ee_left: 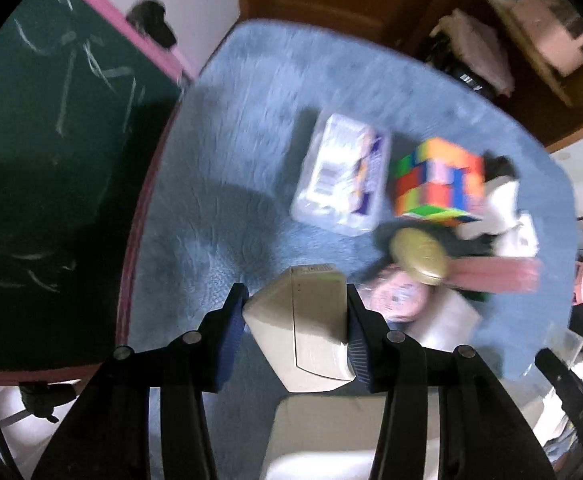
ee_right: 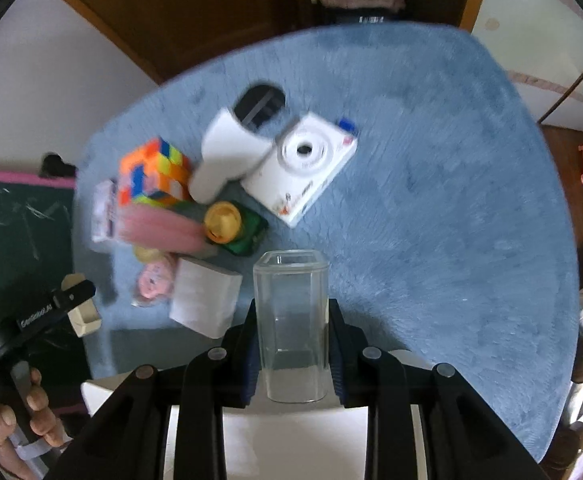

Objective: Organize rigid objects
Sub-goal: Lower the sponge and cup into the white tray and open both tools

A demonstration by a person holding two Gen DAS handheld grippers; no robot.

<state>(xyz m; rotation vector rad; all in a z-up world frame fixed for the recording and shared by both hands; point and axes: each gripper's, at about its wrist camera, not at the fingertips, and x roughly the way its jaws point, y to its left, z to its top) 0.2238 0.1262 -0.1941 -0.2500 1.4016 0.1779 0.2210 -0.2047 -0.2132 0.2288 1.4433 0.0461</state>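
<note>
Both my claws are loaded over the blue fluffy mat point(ee_right: 431, 168). My right gripper point(ee_right: 291, 344) is clenched on the clear container point(ee_right: 291, 320), a tall see-through box with rounded corners, open at the top and empty, held upright by its two side walls just above the mat's near edge. I judge it stiff and light but slick, so the flat walls low down, where my pads point(ee_right: 251, 352) sit now, look like the safest hold; squeeze too hard and thin plastic could crack. My left gripper point(ee_left: 295, 344) is clamped on the beige block point(ee_left: 303, 328), a smaller, faceted, matte cream piece with a seam line, tilted between the blue pads. It looks solid and grippy, fine to carry by its flat flanks. Ahead, the pile sits bunched together: white camera point(ee_right: 303, 168), colour cube point(ee_right: 151, 172) touching the wrapped tissue pack point(ee_left: 343, 176), pink sticks point(ee_right: 163, 228), gold lid point(ee_left: 419, 256). Motion blur hides finer detail.
</note>
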